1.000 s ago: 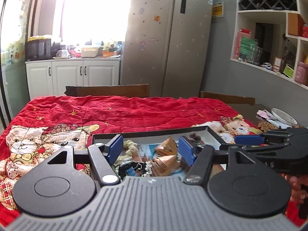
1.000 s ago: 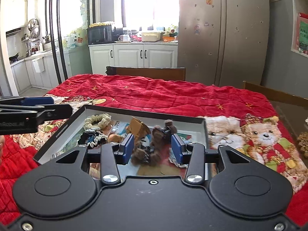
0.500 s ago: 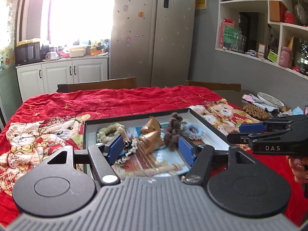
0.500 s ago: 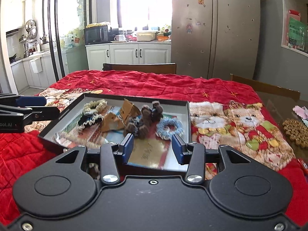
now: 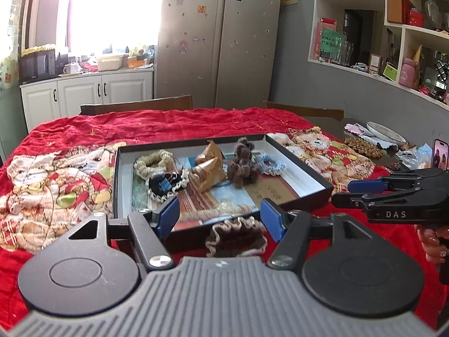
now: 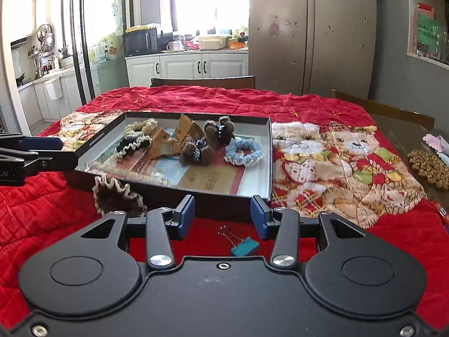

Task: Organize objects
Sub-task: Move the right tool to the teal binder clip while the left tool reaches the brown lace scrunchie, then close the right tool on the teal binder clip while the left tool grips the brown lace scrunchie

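Observation:
A black shallow tray on the red quilt holds several scrunchies, two brown paper cones and fuzzy brown clips. A brown scrunchie with cream trim lies on the quilt just in front of the tray. A teal binder clip lies on the quilt. My left gripper is open and empty above the brown scrunchie. My right gripper is open and empty above the binder clip.
A red teddy-bear quilt covers the table. At the right edge lie a beaded mat, a plate and a phone. Chairs stand at the far side. A fridge and cabinets stand behind.
Both grippers have pulled back from over the tray toward the near edge. The brown scrunchie and the teal binder clip have come into view on the quilt.

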### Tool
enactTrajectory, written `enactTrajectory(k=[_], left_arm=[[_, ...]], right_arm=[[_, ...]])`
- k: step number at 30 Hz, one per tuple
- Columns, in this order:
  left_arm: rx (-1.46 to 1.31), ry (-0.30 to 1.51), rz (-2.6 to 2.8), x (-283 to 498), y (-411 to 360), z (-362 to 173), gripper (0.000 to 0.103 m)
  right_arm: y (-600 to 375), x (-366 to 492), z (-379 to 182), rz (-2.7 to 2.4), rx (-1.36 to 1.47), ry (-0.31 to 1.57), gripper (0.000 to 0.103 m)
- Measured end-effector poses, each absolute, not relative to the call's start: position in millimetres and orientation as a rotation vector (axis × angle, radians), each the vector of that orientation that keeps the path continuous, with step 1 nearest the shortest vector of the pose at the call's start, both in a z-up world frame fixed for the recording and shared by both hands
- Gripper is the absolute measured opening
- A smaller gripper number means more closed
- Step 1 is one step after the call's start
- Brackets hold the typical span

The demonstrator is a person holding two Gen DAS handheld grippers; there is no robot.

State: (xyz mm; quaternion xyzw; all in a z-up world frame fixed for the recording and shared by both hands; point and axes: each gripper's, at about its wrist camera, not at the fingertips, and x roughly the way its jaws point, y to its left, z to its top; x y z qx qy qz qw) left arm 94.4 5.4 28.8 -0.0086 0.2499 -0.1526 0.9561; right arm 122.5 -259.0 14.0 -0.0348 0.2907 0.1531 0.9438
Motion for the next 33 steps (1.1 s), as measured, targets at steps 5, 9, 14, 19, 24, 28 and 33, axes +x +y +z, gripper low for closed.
enactTrajectory(k=[5, 9, 14, 19, 24, 28, 33], left_arm=[[-0.030, 0.537, -0.321, 91.4, 4.2, 15.5, 0.076], [-0.051, 0.567, -0.339, 91.2, 3.3, 1.8, 0.076], [-0.052, 0.574, -0.358, 91.9, 0.3, -10.4, 0.076], [-0.056, 0.596, -0.357, 97.3, -3.6, -20.8, 0.072], [-0.081, 0.615, -0.337, 103.7, -2.7, -29.4, 0.069], [-0.085, 0.621, -0.314, 109.7, -3.4, -34.0, 0.067], [-0.118, 0.651, -0.300, 120.8, -3.4, -39.4, 0.061]], right_arm=[[-265.8, 119.4, 6.9, 0.315, -0.048, 0.600, 0.042], [-269.7, 116.6, -2.5, 0.330, -0.036, 0.605, 0.042], [-271.2, 117.0, -20.1, 0.347, -0.040, 0.628, 0.042], [-269.3, 119.4, -31.4, 0.348, -0.064, 0.631, 0.042], [-268.7, 121.9, -34.9, 0.305, -0.107, 0.613, 0.042], [-271.8, 127.7, -37.7, 0.292, -0.111, 0.624, 0.042], [-274.4, 135.4, -43.3, 0.297, -0.104, 0.645, 0.042]])
